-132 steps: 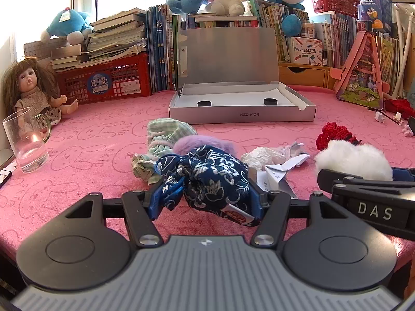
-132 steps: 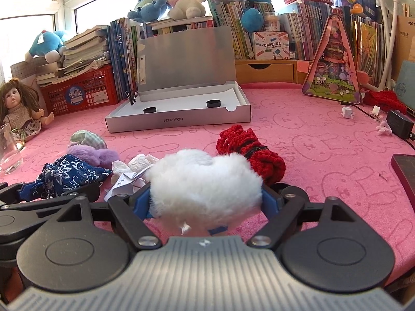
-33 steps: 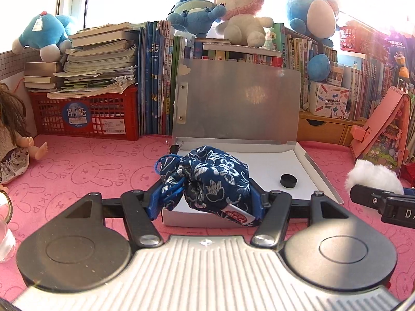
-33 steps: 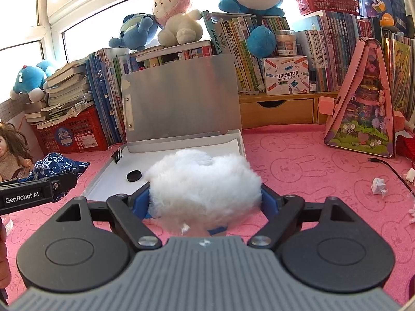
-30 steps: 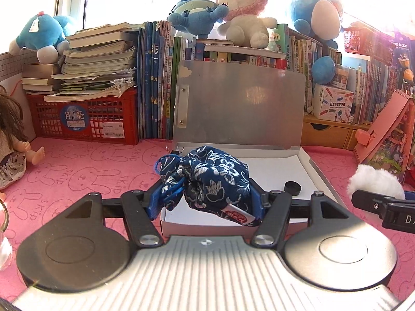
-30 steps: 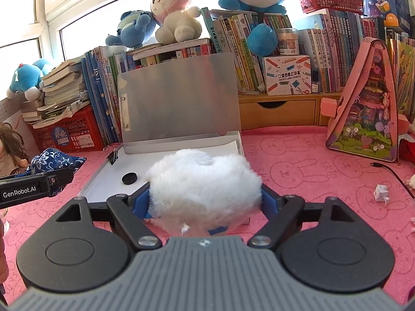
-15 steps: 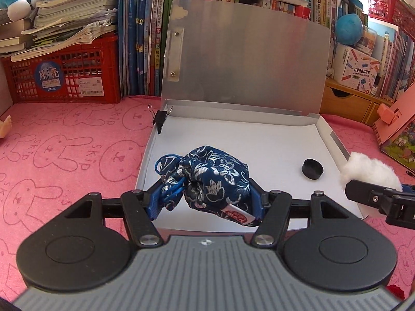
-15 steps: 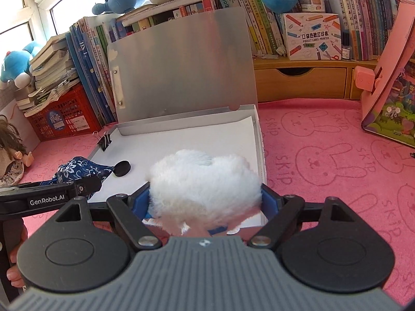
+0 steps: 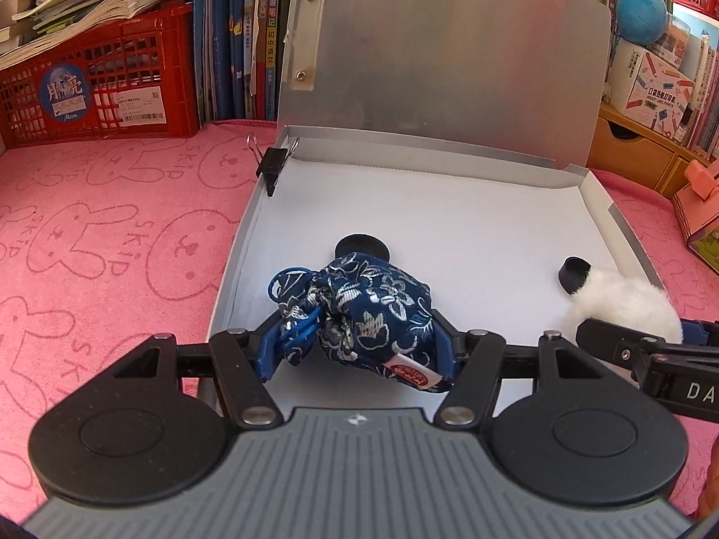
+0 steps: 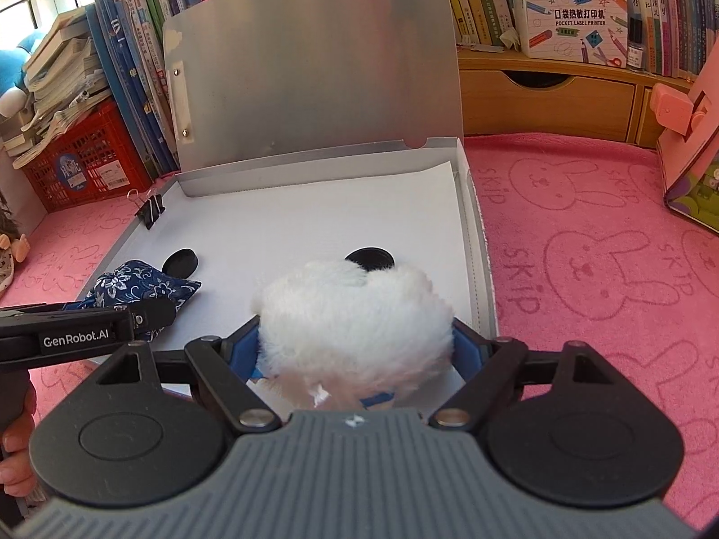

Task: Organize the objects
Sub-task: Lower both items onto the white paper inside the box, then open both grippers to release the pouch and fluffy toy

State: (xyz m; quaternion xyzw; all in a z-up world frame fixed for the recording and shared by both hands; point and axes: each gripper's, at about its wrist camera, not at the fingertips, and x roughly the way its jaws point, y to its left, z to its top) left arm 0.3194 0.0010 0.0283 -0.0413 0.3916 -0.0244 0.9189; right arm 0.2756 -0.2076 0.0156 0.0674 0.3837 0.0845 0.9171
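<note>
My left gripper point(image 9: 357, 350) is shut on a dark blue floral pouch point(image 9: 368, 310), held over the near left part of the open grey box point(image 9: 233, 265). A white fluffy ball point(image 10: 355, 328) fills my right gripper point(image 10: 357, 350), which is shut on it above the box's near right part. Each gripper shows in the other's view: the fluffy ball point(image 9: 622, 305) at the right, the pouch point(image 10: 139, 287) at the left. The box has a white floor and its lid point(image 9: 440, 58) stands upright at the back.
Two black round discs point(image 9: 361, 247) point(image 9: 575, 271) lie on the box floor, and a black binder clip point(image 9: 272, 166) grips its left rim. A red crate point(image 9: 94, 94) and upright books point(image 9: 238, 36) stand behind on the pink cloth point(image 9: 103, 242). A wooden drawer unit point(image 10: 548, 99) stands at the right.
Both grippers moved forward and down and tilted downward over the open box, carrying the pouch and the fluffy ball. The box now fills both views.
</note>
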